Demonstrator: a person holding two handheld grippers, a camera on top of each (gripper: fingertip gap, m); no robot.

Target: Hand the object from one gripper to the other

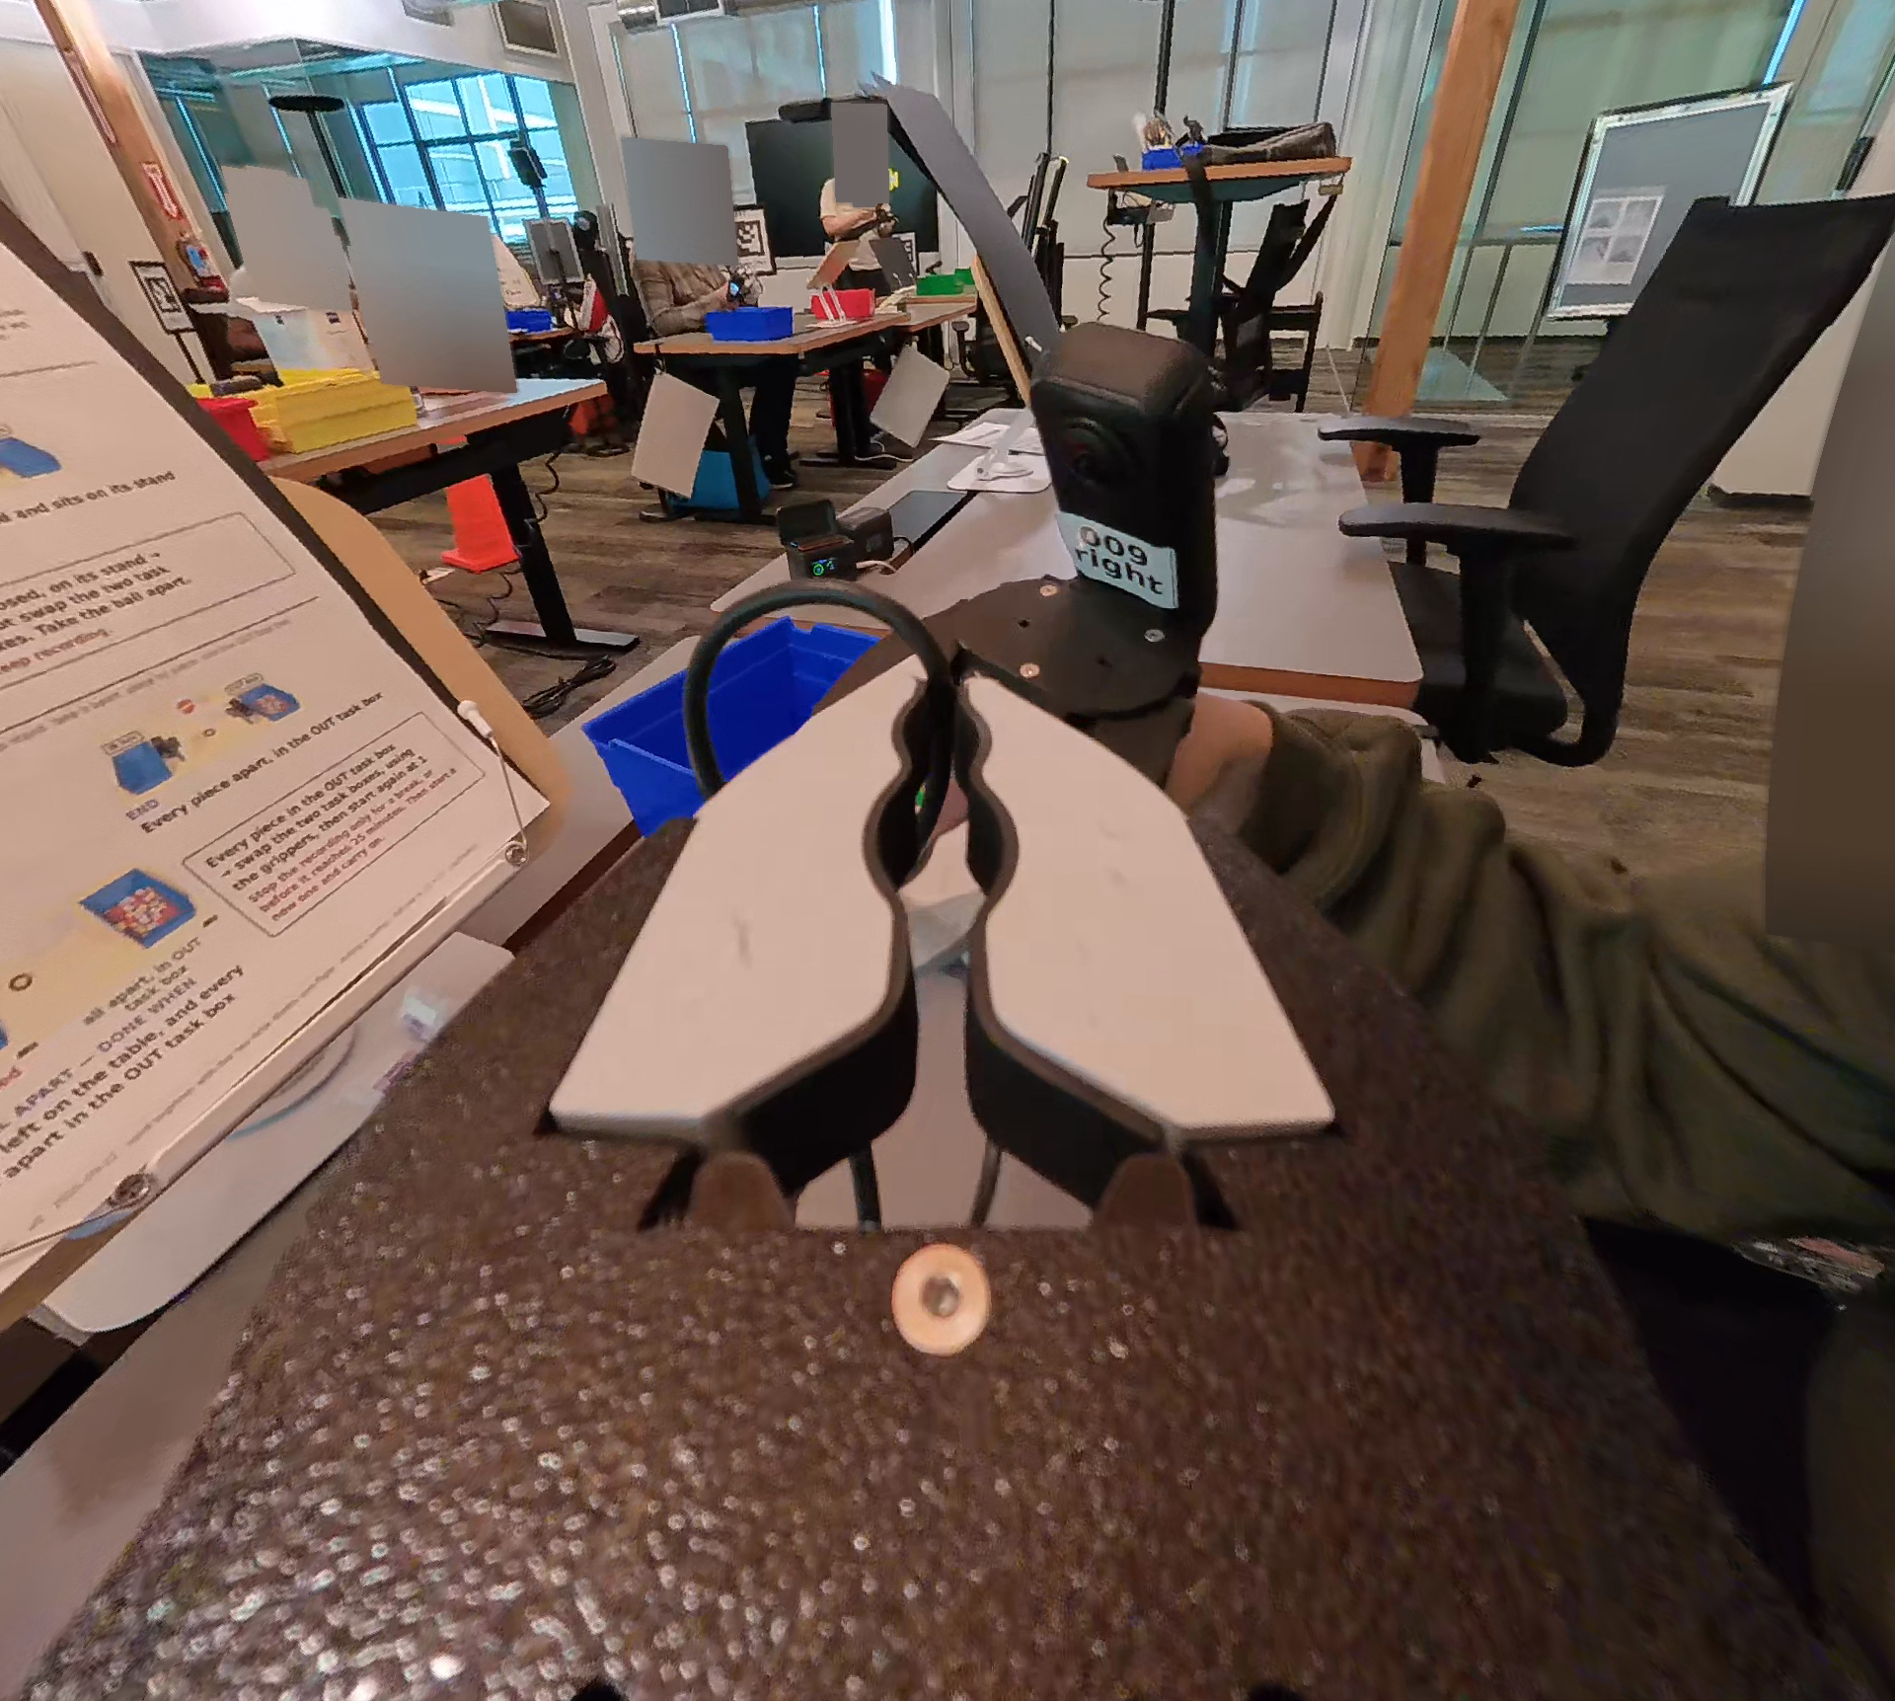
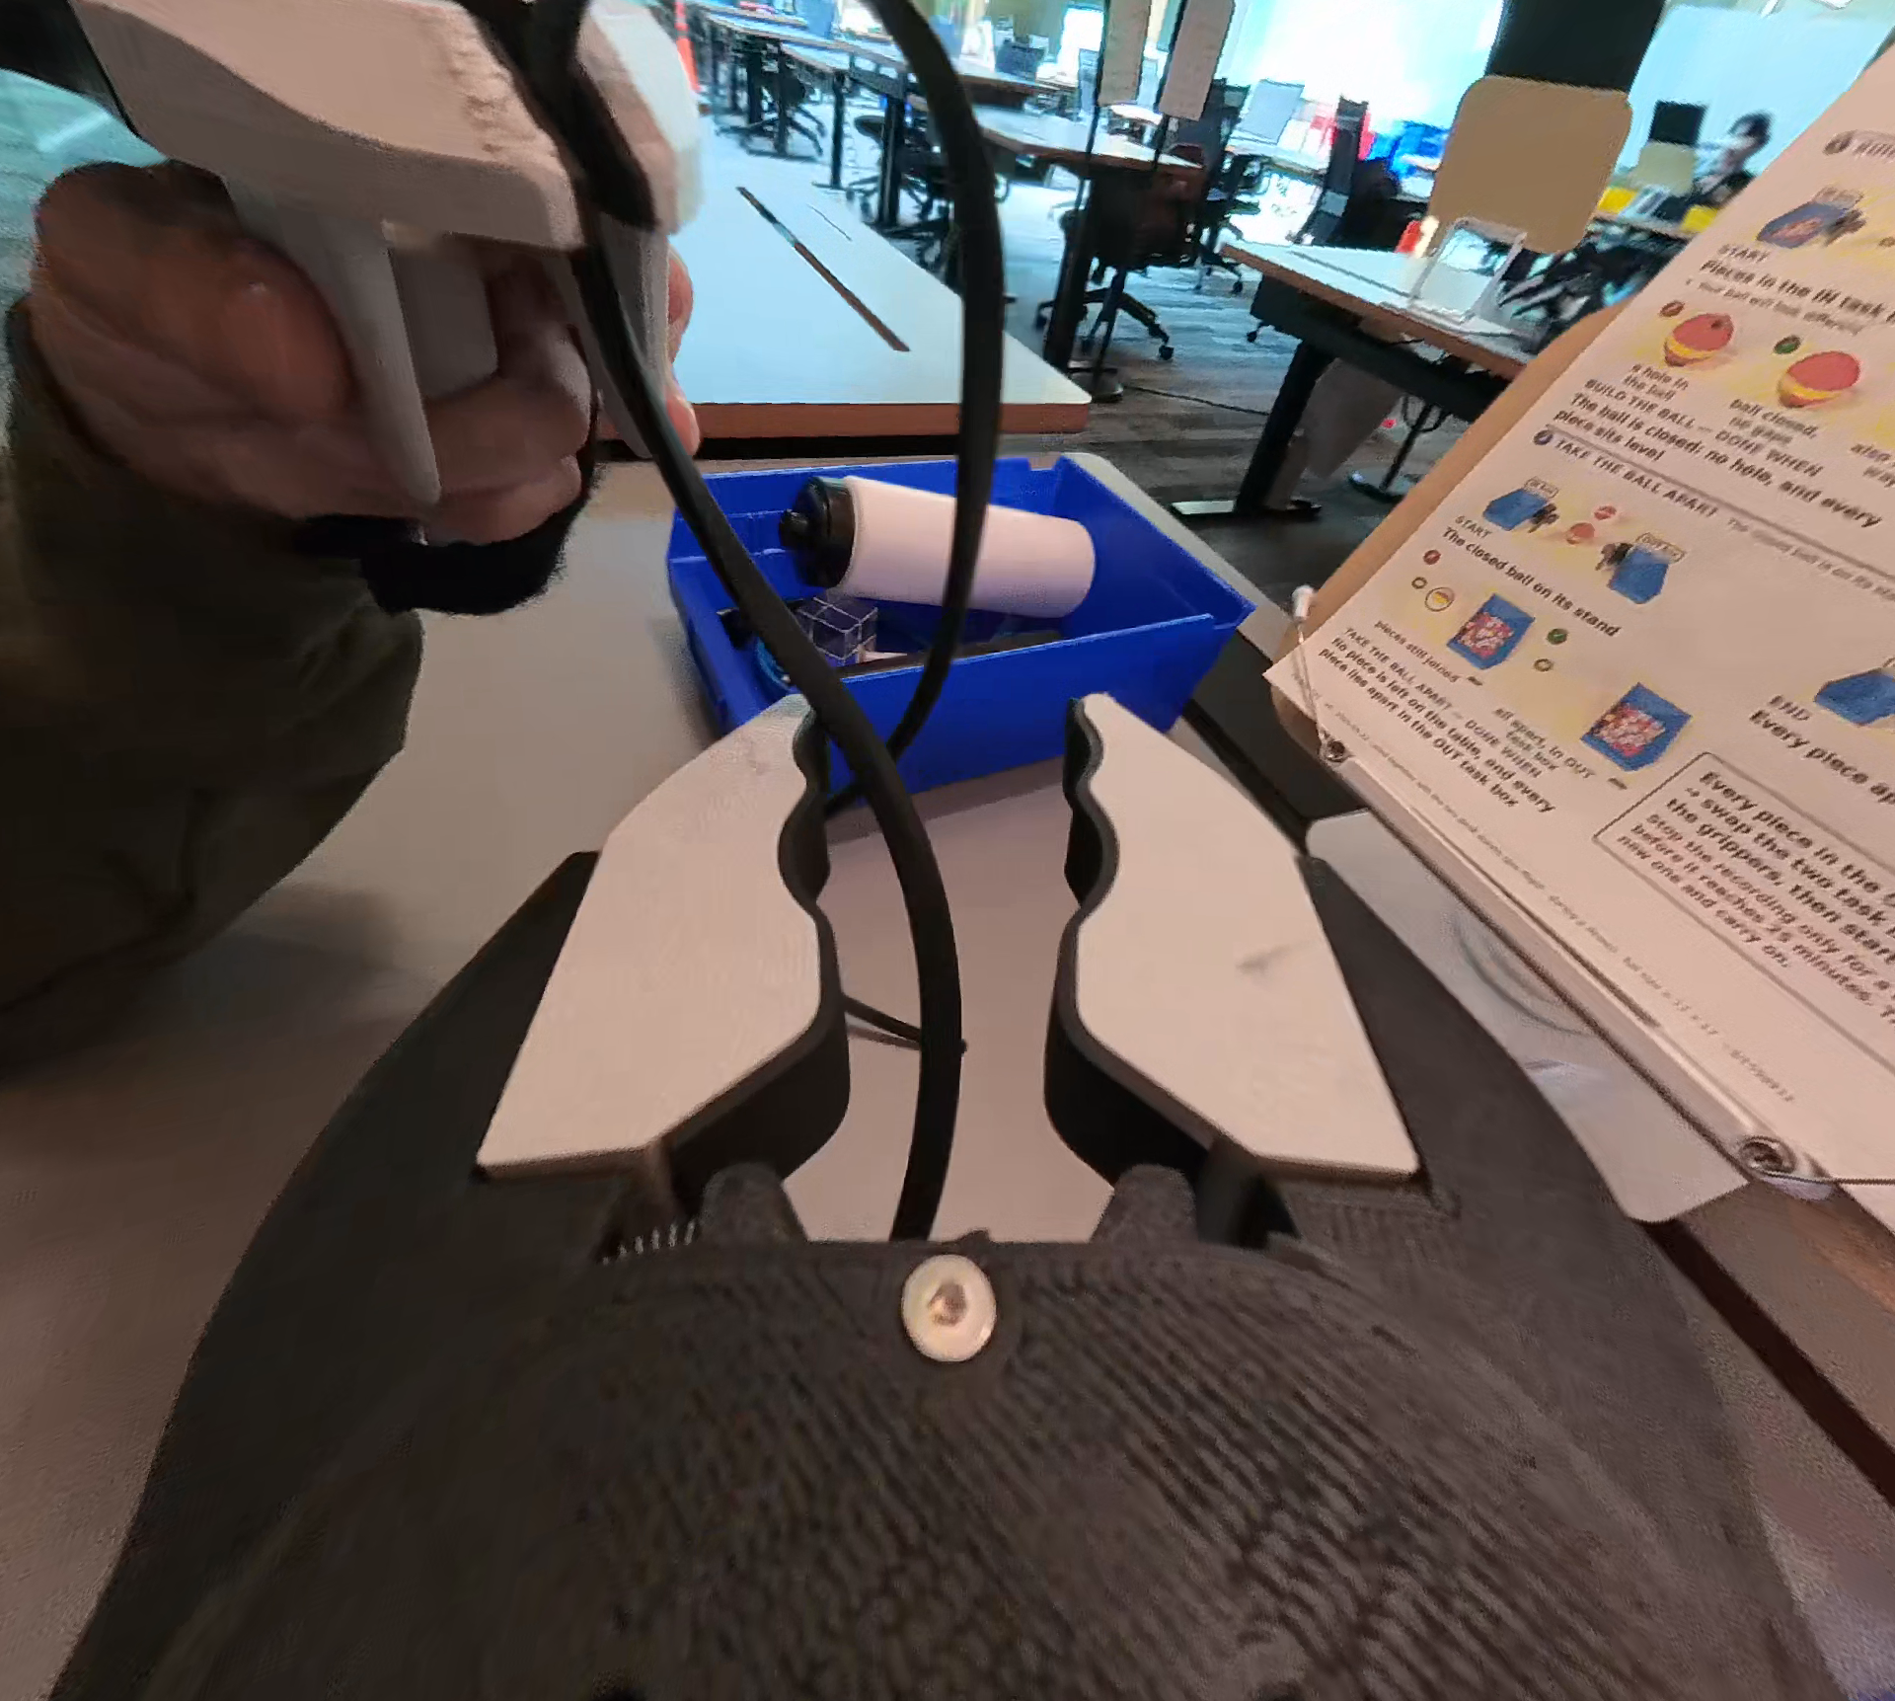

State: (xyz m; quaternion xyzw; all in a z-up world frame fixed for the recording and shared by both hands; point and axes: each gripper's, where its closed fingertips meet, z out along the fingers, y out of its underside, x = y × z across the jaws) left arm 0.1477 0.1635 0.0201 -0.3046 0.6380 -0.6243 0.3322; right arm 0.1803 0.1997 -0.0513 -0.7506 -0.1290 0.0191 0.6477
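Bin (image 2: 1025,688) sat on the table (image 2: 461,729) ahead of the right gripper (image 2: 938,790), roller (image 2: 943,559) lay inside it, instruction sheet (image 2: 1661,677) stood to its right, cable loop (image 2: 964,380) hung before it.

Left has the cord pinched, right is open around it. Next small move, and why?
Probably close the right gripper on the cord, keeping the left gripper shut until it grips. The cord already runs between the right's open fingers, and the left's fingers are clamped on the loop above the blue bin, so letting go first would likely drop it.
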